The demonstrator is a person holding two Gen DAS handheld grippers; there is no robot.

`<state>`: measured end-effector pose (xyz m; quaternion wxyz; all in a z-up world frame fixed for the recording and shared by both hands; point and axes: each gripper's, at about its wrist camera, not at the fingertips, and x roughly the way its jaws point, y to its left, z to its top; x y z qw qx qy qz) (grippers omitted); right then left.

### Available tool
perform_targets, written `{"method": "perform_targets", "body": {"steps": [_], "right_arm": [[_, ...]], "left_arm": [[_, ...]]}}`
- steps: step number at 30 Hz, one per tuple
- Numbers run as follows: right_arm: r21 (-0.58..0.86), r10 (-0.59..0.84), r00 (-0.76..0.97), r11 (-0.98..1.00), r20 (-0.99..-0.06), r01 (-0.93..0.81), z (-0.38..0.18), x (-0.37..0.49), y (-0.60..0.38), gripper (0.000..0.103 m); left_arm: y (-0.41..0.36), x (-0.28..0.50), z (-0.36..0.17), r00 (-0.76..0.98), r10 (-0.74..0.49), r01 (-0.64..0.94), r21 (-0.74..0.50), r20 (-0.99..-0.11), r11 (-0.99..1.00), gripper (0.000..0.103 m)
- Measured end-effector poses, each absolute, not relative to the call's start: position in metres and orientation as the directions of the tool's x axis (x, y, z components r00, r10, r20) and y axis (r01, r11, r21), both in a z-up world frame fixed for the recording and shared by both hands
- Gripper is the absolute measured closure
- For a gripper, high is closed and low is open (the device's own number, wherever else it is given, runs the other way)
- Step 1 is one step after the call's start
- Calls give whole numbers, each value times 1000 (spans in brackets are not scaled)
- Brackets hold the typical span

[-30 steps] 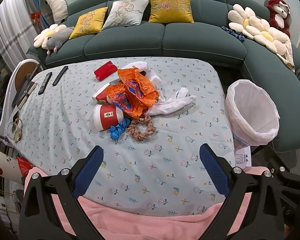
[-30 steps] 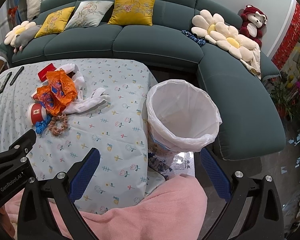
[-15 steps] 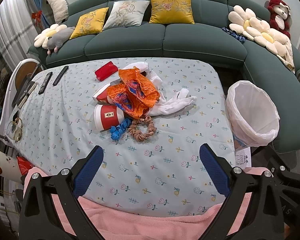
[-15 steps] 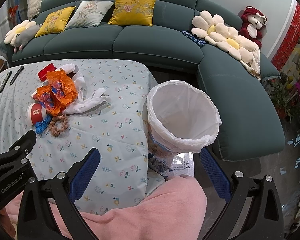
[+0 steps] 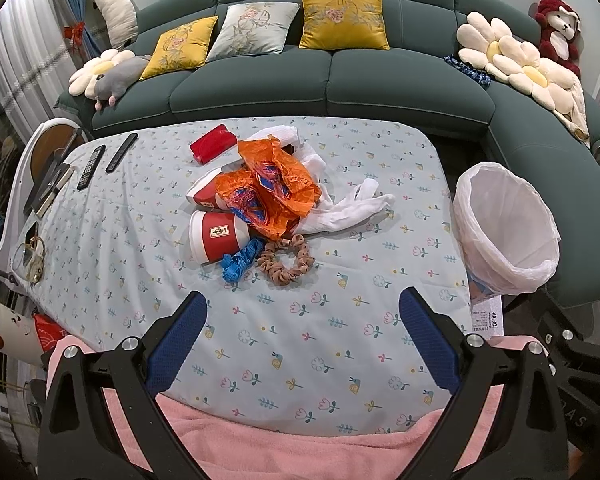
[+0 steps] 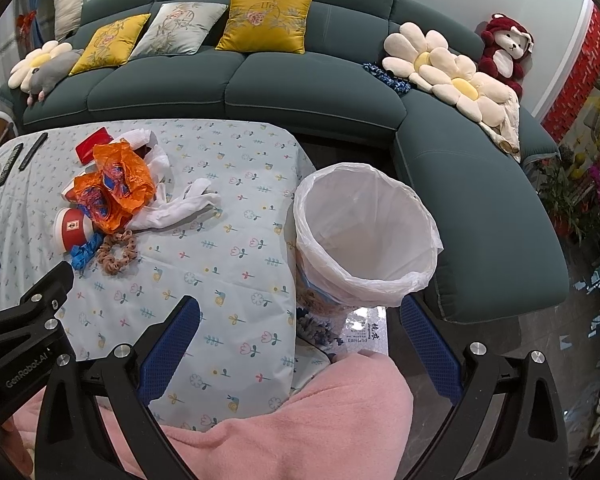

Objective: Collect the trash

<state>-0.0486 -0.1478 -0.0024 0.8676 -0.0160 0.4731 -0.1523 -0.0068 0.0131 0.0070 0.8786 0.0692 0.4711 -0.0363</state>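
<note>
Trash pile at the middle of the flower-print tablecloth-covered table: a crumpled orange plastic bag with blue print lies on top, overlapping two red-and-white paper cups on their sides, one in front and one behind. A crumpled white plastic bag spreads to the right of the orange one. Just in front lie a blue crumpled wrapper and a tan fabric scrunchie, touching each other. A red pouch sits beyond the pile, and two black remote controls lie near the far left edge.

A white-lined waste bin stands on the floor just beside the table's right edge, nothing visible inside it.

The left gripper hovers over the near table edge, fingers spread wide, holding nothing. The right gripper is likewise spread and unloaded, framing the bin's base.

Compared with one second earlier, the pile, bin and both grippers are essentially unchanged; only a very slight view shift appears.
</note>
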Motion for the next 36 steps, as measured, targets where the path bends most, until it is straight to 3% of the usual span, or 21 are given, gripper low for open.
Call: {"method": "perform_targets", "body": {"steps": [36], "right_arm": [[-171,-287,509,950,-811,263,2,-48,-151,7]], "left_arm": [[11,1,9,556,-5,126,79,-831,989,11]]}}
